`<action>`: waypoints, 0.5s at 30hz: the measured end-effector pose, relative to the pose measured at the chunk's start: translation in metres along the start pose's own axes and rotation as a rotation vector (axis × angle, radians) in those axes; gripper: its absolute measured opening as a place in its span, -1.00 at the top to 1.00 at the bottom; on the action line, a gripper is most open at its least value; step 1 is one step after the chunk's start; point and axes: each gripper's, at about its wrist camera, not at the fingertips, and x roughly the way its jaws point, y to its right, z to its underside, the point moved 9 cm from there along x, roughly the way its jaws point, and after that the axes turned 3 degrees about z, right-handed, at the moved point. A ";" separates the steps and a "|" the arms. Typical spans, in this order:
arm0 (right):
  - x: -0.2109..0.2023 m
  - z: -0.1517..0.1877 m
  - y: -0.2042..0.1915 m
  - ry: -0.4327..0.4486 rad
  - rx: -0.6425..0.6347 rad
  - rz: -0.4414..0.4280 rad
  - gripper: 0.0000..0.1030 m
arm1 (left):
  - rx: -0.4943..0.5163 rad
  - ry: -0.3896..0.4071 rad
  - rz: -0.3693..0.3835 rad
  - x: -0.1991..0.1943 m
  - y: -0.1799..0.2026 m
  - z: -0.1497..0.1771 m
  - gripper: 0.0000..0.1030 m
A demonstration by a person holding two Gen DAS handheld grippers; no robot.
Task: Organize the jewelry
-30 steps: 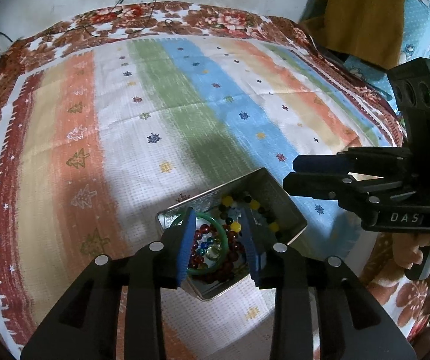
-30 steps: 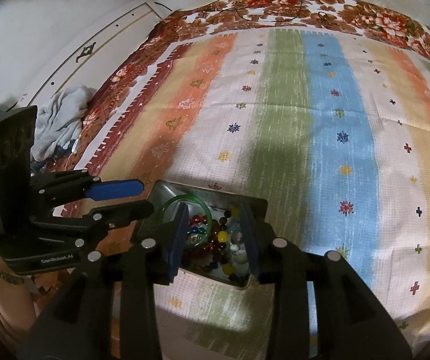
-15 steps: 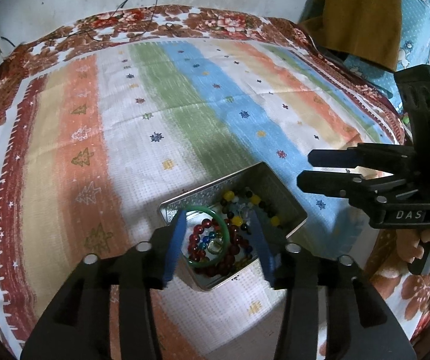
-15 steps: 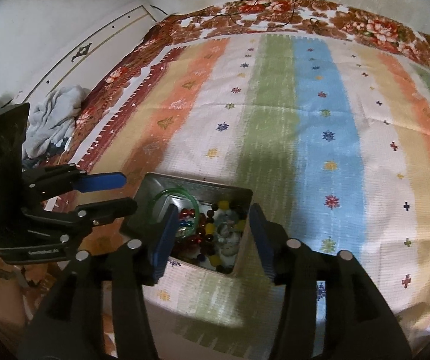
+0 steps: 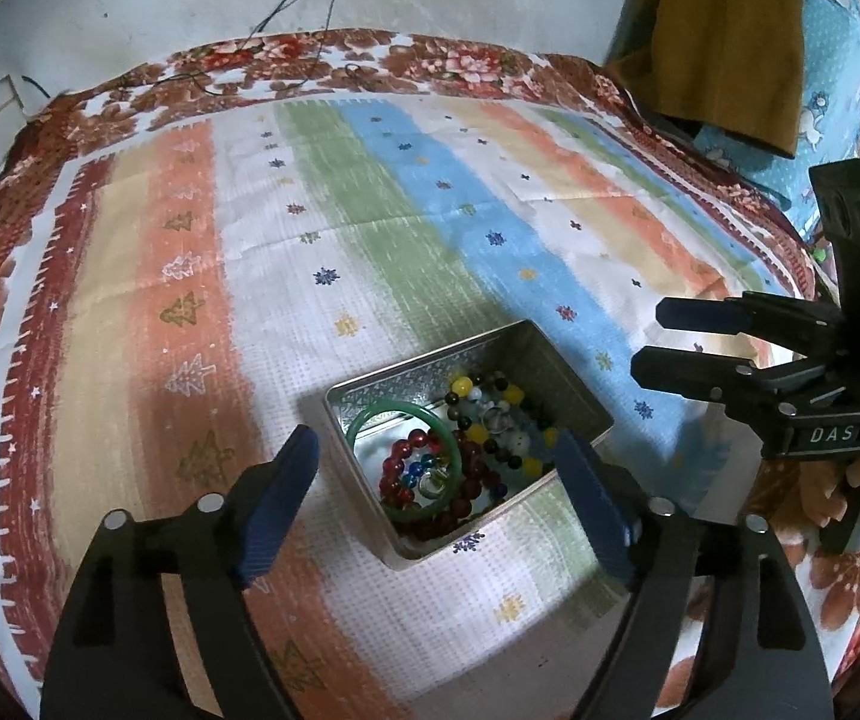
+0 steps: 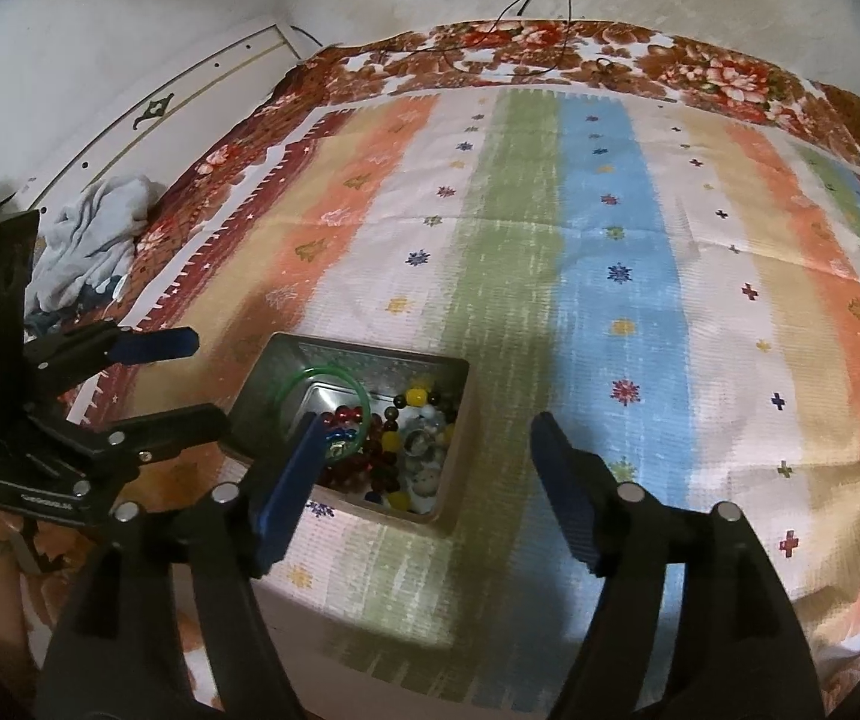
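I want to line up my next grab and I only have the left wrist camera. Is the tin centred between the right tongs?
Observer: No. In the right wrist view the tin sits left of the gap. The right tongs stand wide open, and their left finger covers the tin's near left corner.
Operator: Anything past the striped cloth on that side?
Observer: A grey rag heap lies just off the striped cloth's left edge.
Operator: How do my left tongs look from there?
Observer: The left tongs show side-on, open, left of the tin, holding nothing.
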 end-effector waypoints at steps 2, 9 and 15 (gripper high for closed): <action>-0.003 0.001 0.002 0.012 0.005 0.004 -0.56 | -0.008 0.013 -0.004 -0.001 -0.001 0.001 -0.74; -0.020 0.001 0.005 0.112 -0.024 0.081 -0.90 | -0.088 0.126 -0.096 -0.013 -0.011 0.006 -0.86; -0.029 0.012 0.012 0.152 0.000 0.101 -0.90 | -0.071 0.193 -0.176 -0.022 -0.008 0.012 -0.89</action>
